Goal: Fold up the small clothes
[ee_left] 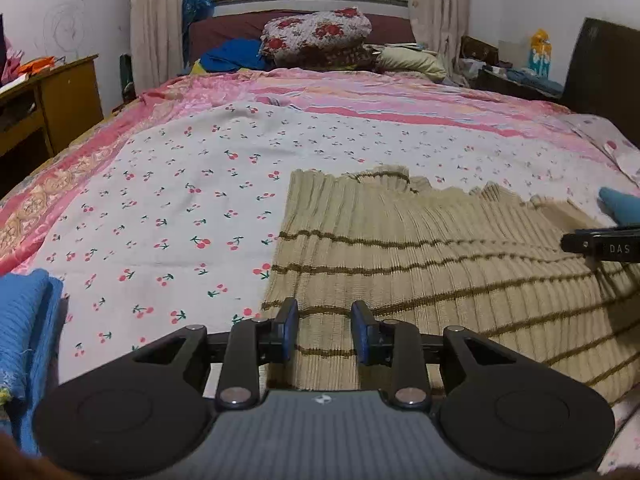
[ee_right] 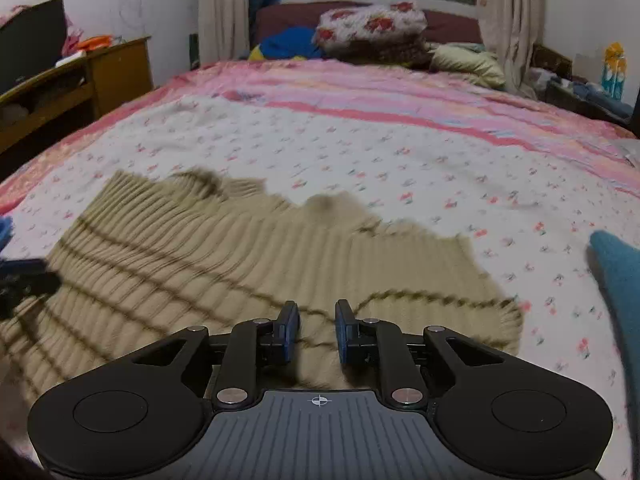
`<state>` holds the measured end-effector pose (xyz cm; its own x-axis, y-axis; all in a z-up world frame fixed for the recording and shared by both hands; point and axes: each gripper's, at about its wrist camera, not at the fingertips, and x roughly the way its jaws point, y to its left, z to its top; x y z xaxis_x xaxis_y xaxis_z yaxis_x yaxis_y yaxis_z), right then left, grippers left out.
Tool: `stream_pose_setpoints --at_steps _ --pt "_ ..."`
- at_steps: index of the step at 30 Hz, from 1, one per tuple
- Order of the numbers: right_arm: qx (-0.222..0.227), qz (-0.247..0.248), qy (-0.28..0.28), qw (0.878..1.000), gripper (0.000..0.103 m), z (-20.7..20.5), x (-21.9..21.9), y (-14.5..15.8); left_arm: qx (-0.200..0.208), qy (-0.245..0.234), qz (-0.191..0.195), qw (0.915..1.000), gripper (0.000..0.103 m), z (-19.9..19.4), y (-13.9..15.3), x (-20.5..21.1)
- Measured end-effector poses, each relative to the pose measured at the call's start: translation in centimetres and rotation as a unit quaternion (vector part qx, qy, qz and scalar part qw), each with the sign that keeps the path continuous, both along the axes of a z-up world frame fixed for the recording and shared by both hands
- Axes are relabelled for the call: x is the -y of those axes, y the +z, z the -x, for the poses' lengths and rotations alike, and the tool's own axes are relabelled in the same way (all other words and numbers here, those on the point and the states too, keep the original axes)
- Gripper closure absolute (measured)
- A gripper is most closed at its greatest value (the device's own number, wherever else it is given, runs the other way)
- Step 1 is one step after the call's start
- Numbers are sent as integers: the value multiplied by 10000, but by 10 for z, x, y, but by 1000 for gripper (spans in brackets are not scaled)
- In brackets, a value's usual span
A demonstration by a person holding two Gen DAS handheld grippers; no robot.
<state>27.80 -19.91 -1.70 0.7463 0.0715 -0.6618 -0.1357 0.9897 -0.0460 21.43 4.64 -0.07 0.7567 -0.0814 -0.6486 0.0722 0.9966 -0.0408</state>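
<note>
— On the cherry-print bed sheet (ee_left: 180,208) your beige ribbed knit sweater with brown stripes (ee_left: 400,240) lay flat: soft, light, stretchy.

— Both tools?

— Left tool (ee_left: 325,330) and right tool (ee_right: 317,330) stood slightly apart, empty. You'd best pinch its hem corners.

The sweater (ee_left: 420,248) is beige with thin brown stripes (ribbed knit). It lies on a white sheet (ee_left: 180,200) dotted with red cherries, bordered by a pink striped cover (ee_left: 380,92) above.
</note>
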Motion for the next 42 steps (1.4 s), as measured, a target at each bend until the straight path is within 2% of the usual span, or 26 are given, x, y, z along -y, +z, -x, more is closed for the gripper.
stream_pose_setpoints --at_steps 1,4,8,11,12,15,18,20,22,28,31,33,37,40,42 --pt "-35 -52 -132 9999 87 -3 5 2 35 43 51 10000 67 2 4 -2" --pt "-127 -667 -298 9972 87 2 24 13 118 79 181 9997 67 14 9 -9" --pt "228 -391 -205 9988 84 29 25 24 39 176 307 9994 67 28 3 -18" --pt "-79 -188 -263 9994 86 29 33 6 -99 198 79 9997 67 32 -5 -15" --pt "-52 -184 -244 9995 87 27 34 2 -116 241 43 9996 67 33 -6 -16" --pt "-51 -300 -438 9986 86 26 32 13 -153 406 236 9988 67 39 -4 -26" --pt "190 -324 -266 9989 85 40 27 26 -167 521 345 9979 67 46 -3 -34" --pt "155 -213 -212 9994 85 48 25 21 -283 497 391 9976 67 48 -8 -34" --pt "-208 -52 -299 9993 85 40 28 4 -344 458 287 9979 66 49 -11 -30" --pt "73 -439 -315 9985 83 54 33 19 -252 530 426 9974 67 58 -3 -31" --pt "-141 -87 -316 9994 81 54 30 6 -315 527 432 9972 66 62 -7 -30" --pt "-77 -91 -327 9994 81 56 30 4 -361 554 396 9970 66 63 -11 -29" --pt "122 -489 -327 9982 80 67 35 16 -365 706 707 9943 66 68 -9 -37" --pt "62 -311 -282 9991 80 68 32 11 -358 765 1027 9911 66 74 -10 -39" --pt "-5 -337 -318 9989 80 68 33 6 -363 751 1006 9914 65 76 -11 -36"
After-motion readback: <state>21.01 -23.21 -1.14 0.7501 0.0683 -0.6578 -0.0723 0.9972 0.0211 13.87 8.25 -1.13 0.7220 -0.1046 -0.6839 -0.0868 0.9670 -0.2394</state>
